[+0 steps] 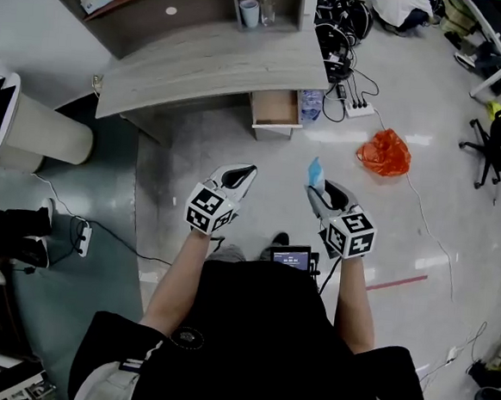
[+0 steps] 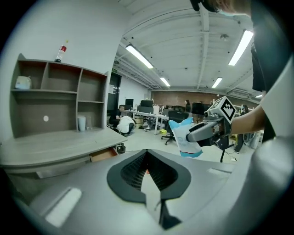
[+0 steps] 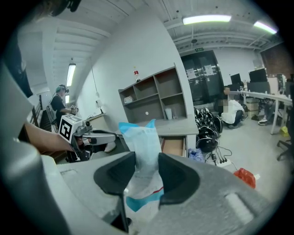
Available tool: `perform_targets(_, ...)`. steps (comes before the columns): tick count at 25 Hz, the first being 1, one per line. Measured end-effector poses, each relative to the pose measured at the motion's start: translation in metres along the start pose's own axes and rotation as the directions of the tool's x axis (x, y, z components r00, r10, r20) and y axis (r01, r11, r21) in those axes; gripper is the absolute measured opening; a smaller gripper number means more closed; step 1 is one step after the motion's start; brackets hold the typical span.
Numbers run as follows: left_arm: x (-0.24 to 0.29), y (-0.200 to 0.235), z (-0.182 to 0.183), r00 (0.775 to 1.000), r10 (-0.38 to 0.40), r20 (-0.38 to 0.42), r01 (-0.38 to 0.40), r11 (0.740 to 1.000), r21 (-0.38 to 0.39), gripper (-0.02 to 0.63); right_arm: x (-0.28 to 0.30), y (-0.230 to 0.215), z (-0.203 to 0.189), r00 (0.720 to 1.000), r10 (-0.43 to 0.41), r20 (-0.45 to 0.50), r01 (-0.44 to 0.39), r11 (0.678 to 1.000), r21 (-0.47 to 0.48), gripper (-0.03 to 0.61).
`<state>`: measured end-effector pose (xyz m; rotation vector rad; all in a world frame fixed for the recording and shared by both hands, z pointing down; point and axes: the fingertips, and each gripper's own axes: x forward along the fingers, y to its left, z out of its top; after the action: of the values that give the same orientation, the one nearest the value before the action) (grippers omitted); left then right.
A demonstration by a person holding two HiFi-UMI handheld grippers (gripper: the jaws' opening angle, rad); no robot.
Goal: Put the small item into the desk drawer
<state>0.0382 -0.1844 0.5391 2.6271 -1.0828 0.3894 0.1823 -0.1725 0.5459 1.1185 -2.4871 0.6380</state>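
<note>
Between the jaws of your right gripper (image 3: pixel 147 172) stands the packet (image 3: pixel 143 142), white with a blue top and a blue band low down. The jaws are pressed on its middle, and its top sticks up above them. Seen from the head view, you hold this gripper in front of your body, over the floor, and the blue end of the packet points toward the desk (image 1: pixel 209 62). Your left gripper (image 2: pixel 148 172) is near it at about the same height, not touching it; its jaws are together and they hold nothing. The drawer (image 1: pixel 275 109) sits under the right end of the desk and stands open, with its wooden inside showing. The packet is well apart from the drawer, on your side of the floor. To the right of the drawer a power strip (image 1: pixel 359 108) lies on the floor, and further right, nearer to you, lies an orange bag (image 1: pixel 384 153).
</note>
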Motion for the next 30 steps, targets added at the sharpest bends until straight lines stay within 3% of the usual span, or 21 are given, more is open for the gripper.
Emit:
perform_targets(8,-0.004,0.003,-0.012,0.997,0.063,-0.035,-0.064,0.996,-0.054,0.002,0.013,-0.015,0.001,0.998,0.049,-0.028,-0.049,0.999,0.001,0.163)
perform_targets(14,0.005,0.009,-0.024,0.999,0.022,-0.040,-0.025,0.995,-0.101,0.001,0.032,-0.017,-0.003,0.997,0.062,-0.054,-0.061,0.998,0.007,0.163)
perform_targets(21,0.032,0.033,-0.011,1.000,-0.009,-0.022,0.007,0.995,-0.100,0.000,0.049,-0.036,0.014,0.998,0.035,-0.057,-0.034,0.999,0.007,0.162)
perform_targets(30,0.065,0.096,0.015,0.999,-0.038,-0.015,0.036,0.994,-0.099,0.002,0.100,-0.057,0.055,0.999,0.010,-0.048,-0.009,1.000,0.011,0.163)
